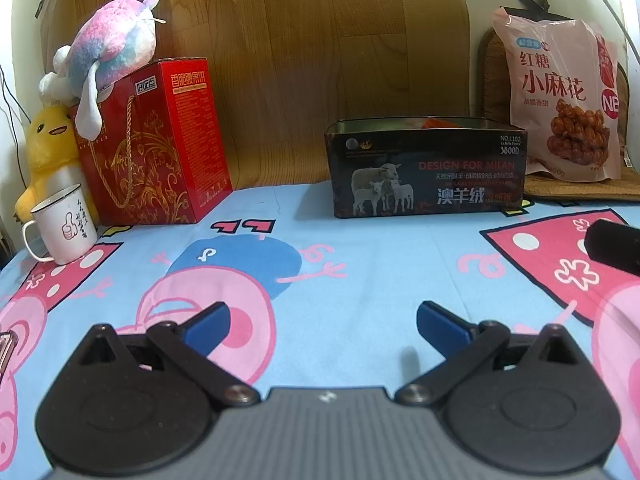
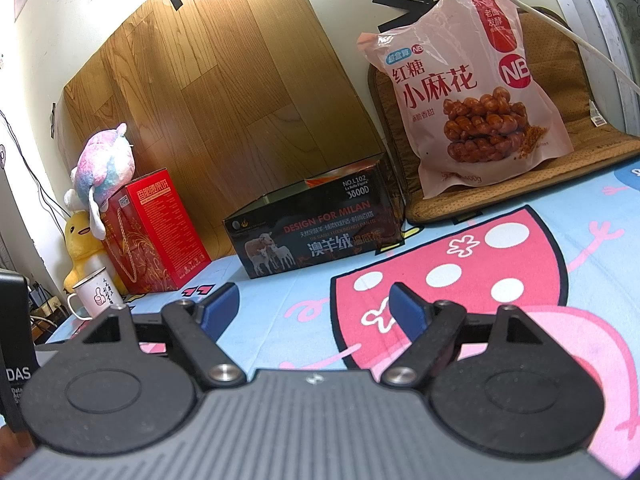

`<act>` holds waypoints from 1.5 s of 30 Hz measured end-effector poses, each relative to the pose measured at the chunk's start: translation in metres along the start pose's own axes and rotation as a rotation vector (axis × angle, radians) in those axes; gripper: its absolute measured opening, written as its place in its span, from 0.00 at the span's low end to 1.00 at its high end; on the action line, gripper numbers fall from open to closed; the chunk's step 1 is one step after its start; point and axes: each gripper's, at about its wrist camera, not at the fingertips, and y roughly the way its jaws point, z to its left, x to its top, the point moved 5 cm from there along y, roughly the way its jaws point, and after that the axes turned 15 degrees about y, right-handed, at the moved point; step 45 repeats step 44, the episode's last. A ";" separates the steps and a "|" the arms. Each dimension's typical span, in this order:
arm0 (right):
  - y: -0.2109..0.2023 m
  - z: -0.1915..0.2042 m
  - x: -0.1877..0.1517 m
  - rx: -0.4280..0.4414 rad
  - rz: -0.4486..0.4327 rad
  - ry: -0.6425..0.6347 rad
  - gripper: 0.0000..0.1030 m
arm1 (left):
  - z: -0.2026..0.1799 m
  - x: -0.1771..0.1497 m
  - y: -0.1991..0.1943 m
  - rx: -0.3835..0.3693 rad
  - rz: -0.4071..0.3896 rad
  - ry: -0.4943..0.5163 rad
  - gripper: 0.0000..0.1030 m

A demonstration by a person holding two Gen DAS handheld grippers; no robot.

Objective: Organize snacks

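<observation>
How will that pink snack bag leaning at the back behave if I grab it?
The pink snack bag looks like thin crinkled plastic, so it will probably flex and sag. It stands propped against the woven cushion, so a push may topple it. The twists pictured suggest brittle contents.

snack bag (image 1: 560, 92): 1 | open tin (image 1: 424, 168): 1 | red gift box (image 1: 160, 140): 1 | plush toys (image 1: 108, 48): 2 | mug (image 1: 64, 228): 1

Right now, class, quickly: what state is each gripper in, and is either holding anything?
Left gripper: open, holding nothing.
Right gripper: open, holding nothing.
</observation>
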 end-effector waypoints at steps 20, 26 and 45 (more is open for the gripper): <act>0.000 0.000 0.000 0.000 0.001 0.000 0.81 | -0.001 0.000 -0.001 0.003 -0.001 0.004 1.00; 0.000 -0.001 0.000 0.000 0.001 0.000 0.81 | -0.001 0.000 -0.001 0.003 -0.002 0.008 1.00; 0.000 0.000 0.000 -0.001 0.002 -0.001 0.82 | -0.003 0.001 -0.003 -0.018 -0.031 0.031 1.00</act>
